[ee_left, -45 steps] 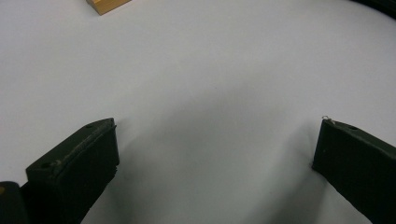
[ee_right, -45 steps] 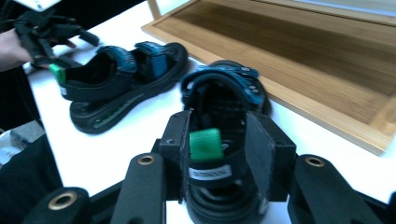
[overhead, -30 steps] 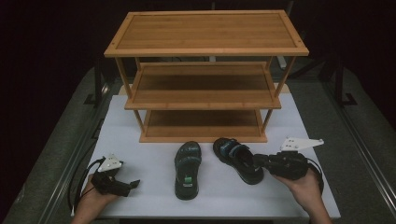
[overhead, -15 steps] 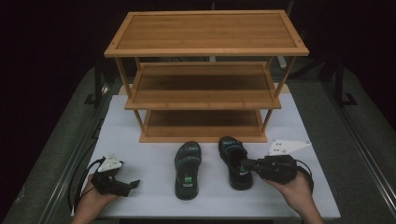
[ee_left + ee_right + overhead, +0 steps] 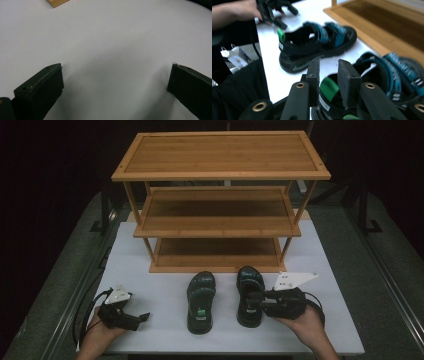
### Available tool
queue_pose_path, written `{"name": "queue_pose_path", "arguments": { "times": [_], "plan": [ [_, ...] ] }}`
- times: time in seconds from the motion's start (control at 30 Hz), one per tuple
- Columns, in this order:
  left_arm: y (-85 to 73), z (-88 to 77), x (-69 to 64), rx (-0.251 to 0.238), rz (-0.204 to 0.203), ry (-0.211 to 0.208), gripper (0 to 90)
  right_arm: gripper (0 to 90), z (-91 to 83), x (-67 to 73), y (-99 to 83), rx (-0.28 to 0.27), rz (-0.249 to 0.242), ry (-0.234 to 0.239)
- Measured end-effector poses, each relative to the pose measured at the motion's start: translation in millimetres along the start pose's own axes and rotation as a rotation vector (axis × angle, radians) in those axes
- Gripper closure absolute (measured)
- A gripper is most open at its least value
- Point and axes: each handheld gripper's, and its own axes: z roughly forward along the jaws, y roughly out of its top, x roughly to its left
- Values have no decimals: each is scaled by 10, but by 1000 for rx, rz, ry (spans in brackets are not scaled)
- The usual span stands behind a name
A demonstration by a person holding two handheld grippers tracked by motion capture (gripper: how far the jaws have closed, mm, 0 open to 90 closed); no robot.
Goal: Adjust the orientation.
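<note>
Two sandals, none shelved yet, so the work looks barely begun. Nearest, the left gripper [image 5: 141,318] rests on the table [image 5: 150,280] well left of the shoes, fingers spread wide with nothing between them. The right gripper [image 5: 253,299] is at the heel of the right sandal [image 5: 249,282]. Its fingers have just been opening, and the green heel tab [image 5: 329,88] sits between them with a gap, so released, not gripping. The left sandal [image 5: 201,302] stands just beside it, toe toward the rack [image 5: 220,175]. Left to do, as I judge: get each sandal onto a shelf. All three shelves look bare. Hard to tell: the right sandal's heel is hidden behind the gripper in the high view, the bottom shelf's back is in shadow, and the right gripper view is blurred.
</note>
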Motion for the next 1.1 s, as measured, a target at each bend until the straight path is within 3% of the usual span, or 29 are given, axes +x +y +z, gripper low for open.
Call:
{"name": "queue_pose_path", "arguments": {
  "times": [0.03,0.07,0.1,0.2,0.37,0.43,0.6,0.63,0.8,0.83,1.1],
  "plan": [
    [0,0,-1,0,0,0,0,675,-39,-45,53,-23,-1,-16],
    [0,0,-1,0,0,0,0,675,-39,-45,53,-23,-1,-16],
    [-1,0,-1,-1,0,1,0,654,-38,-107,100,-15,-8,-45],
    [0,-1,0,1,1,1,0,615,-11,-202,126,-14,4,-53],
    [-1,-1,0,0,0,0,0,547,189,-479,95,40,26,-60],
    [0,-1,1,1,1,-1,0,544,245,-528,74,49,33,-58],
    [0,-3,2,3,1,-1,0,540,318,-566,44,91,26,-71],
    [0,-2,1,3,0,-1,0,582,353,-579,15,109,22,-74],
    [0,-2,1,3,0,-1,0,626,362,-596,-14,97,29,-59],
    [0,-2,1,3,0,-2,0,669,351,-609,-17,94,33,-51],
    [0,-2,2,3,-1,-2,0,673,332,-582,12,90,2,-39]
  ]
}}
